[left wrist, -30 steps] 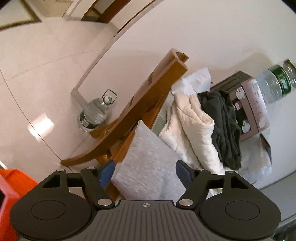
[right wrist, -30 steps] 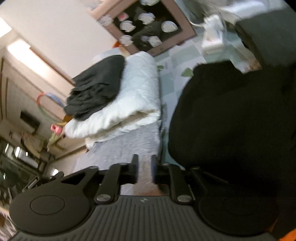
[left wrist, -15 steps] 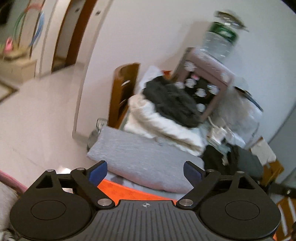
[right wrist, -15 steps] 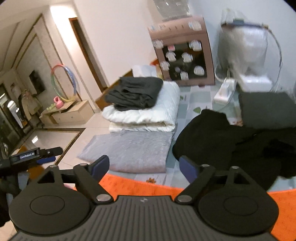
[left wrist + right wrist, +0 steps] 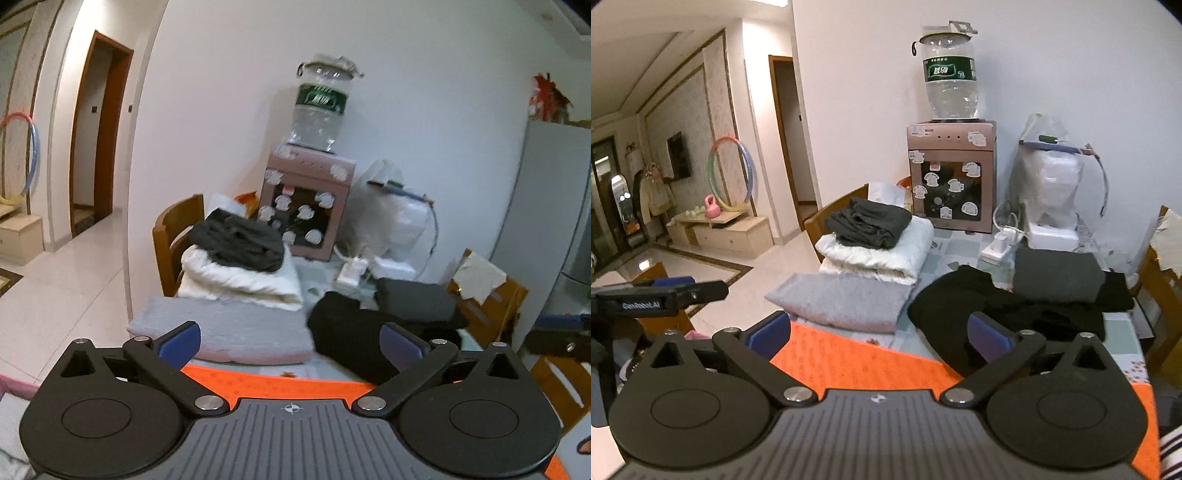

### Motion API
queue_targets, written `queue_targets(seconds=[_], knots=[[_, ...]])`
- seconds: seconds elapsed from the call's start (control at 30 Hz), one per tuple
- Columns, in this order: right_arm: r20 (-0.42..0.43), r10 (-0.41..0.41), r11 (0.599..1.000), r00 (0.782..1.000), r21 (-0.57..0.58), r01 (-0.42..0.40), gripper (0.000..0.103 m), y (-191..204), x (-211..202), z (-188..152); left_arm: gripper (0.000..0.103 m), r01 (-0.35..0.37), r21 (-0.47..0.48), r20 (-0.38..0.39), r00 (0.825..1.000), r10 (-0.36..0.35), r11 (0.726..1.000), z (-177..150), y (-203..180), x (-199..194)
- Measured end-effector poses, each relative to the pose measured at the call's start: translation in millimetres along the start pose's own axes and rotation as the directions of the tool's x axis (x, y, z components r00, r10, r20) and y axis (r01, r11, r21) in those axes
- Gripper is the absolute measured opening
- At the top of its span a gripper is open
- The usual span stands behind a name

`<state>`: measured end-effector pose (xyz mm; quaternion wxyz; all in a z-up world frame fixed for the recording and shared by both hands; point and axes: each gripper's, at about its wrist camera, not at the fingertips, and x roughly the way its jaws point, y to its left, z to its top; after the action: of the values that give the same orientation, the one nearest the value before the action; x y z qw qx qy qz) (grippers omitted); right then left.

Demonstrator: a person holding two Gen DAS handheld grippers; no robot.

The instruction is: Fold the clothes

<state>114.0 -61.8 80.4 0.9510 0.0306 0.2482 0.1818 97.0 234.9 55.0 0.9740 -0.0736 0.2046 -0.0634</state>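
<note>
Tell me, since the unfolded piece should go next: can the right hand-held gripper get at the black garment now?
Probably yes. The right hand-held gripper is open and empty, and the black garment lies crumpled just ahead with nothing over its near edge; only its far side sits under the folded dark grey garment.

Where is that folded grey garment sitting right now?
In the right wrist view the folded grey garment lies flat on the table left of centre, directly in front of the white quilt and beside the black garment on its right.
</note>
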Motion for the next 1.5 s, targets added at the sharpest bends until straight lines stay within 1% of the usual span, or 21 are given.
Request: queue_targets(seconds=[0.1,0.23,0.33,0.37,0.43,0.53,0.7,0.77,0.8,0.9,0.97,1.17,1.23,1.5], knots=[[0.004,-0.007,1.000,1.000,-0.005,0.007,0.103,-8.4,-24.4,-11.2,0.103,-0.080,0.023,-0.027,0.996,0.080,0.997,-9.1,-33.7,-19.6],[0.016,-0.038,0.999,0.999,-0.019,0.038,0.103,-20.9,-51.5,-25.7,0.103,-0.097,0.011,-0.033,0.995,0.098,0.995,-23.9,-74.1,-40.8],[0.003,-0.075,0.996,0.997,-0.055,0.075,0.103,-31.8,-65.8,-35.1,0.103,-0.103,-0.013,-0.055,0.993,0.102,0.995,-36.3,-103.8,-52.1],[0.000,-0.081,0.995,0.997,-0.063,0.080,0.103,-36.1,-69.7,-38.5,0.103,-0.117,-0.013,-0.058,0.992,0.116,0.993,-41.5,-115.1,-55.3],[-0.014,-0.075,0.995,0.997,-0.066,0.073,0.103,-47.7,-78.0,-46.6,0.103,-0.140,-0.016,-0.069,0.988,0.138,0.990,-52.3,-136.2,-60.3],[-0.036,-0.021,0.999,0.999,-0.045,0.019,0.103,-67.1,-89.6,-59.8,0.103,-0.149,-0.037,-0.102,0.984,0.145,0.988,-68.3,-163.0,-64.8],[0.000,0.006,1.000,1.000,-0.022,-0.006,0.103,-90.8,-111.9,-80.3,0.103,-0.193,-0.099,-0.160,0.971,0.176,0.976,-91.7,-195.4,-71.1],[0.016,0.011,1.000,1.000,-0.016,-0.011,0.103,-99.2,-120.3,-87.8,0.103,-0.202,-0.104,-0.190,0.965,0.180,0.974,-98.2,-202.6,-72.8],[0.001,0.011,1.000,1.000,-0.011,-0.011,0.103,-102.2,-121.2,-90.4,0.103,-0.207,-0.106,-0.206,0.962,0.182,0.973,-101.3,-206.0,-73.6],[-0.078,-0.002,1.000,0.997,0.009,0.003,0.103,-109.9,-118.0,-99.1,0.102,-0.219,-0.110,-0.251,0.950,0.186,0.969,-110.6,-216.2,-75.9],[-0.123,-0.009,1.000,0.992,0.021,0.012,0.103,-114.2,-116.1,-106.3,0.102,-0.222,-0.098,-0.263,0.946,0.190,0.970,-114.1,-221.0,-76.7],[-0.172,-0.008,1.000,0.985,0.018,0.012,0.103,-115.1,-114.3,-123.2,0.102,-0.229,-0.061,-0.290,0.935,0.202,0.971,-122.2,-234.3,-78.0],[-0.175,-0.007,1.000,0.985,0.021,0.011,0.103,-116.6,-114.7,-123.9,0.102,-0.231,-0.056,-0.292,0.934,0.205,0.971,-122.1,-237.6,-76.9],[-0.176,-0.046,0.998,0.983,0.022,0.051,0.103,-127.5,-116.4,-128.0,0.102,-0.239,-0.035,-0.301,0.929,0.217,0.971,-121.9,-251.1,-72.8]])
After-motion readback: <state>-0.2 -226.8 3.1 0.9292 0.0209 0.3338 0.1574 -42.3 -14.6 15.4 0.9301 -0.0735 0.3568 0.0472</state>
